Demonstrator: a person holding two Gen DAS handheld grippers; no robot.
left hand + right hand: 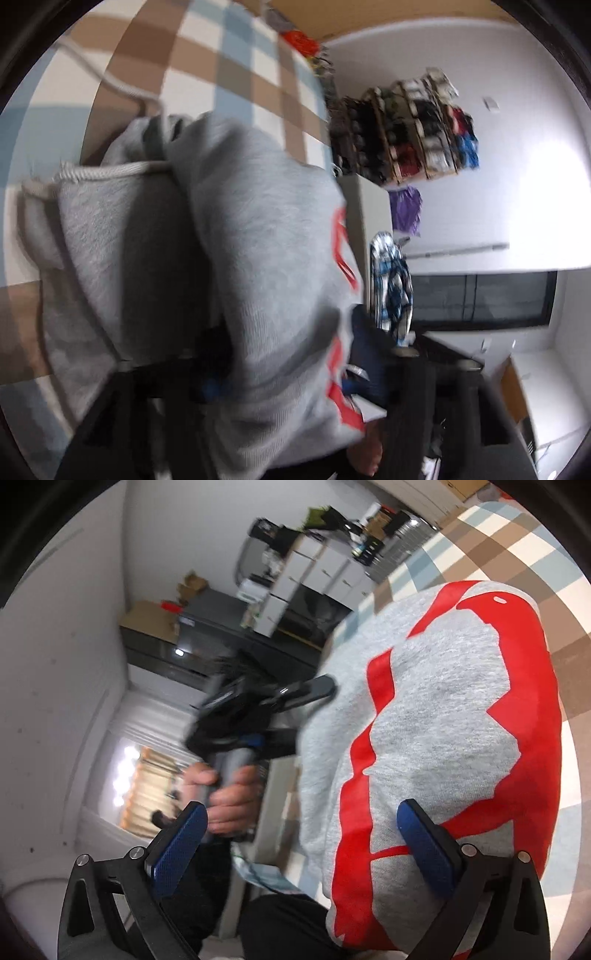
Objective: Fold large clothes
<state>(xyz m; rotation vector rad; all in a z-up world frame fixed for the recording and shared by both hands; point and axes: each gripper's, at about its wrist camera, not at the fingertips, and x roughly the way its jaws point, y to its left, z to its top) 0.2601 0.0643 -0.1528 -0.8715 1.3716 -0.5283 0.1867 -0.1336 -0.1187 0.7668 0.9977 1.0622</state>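
grey hoodie, right claw spread wide

Lit brightly and evenly by daytime indoor light. Glared white on the wall at right. Smeared by motion blur across the grey hoodie. Bent and darkened at the fisheye edges.

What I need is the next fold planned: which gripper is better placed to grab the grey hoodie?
Probably the right. The right gripper stands open, with the near edge of the grey hoodie in view between its pads. The left gripper is blurred, and cloth hides its fingers in its own view.
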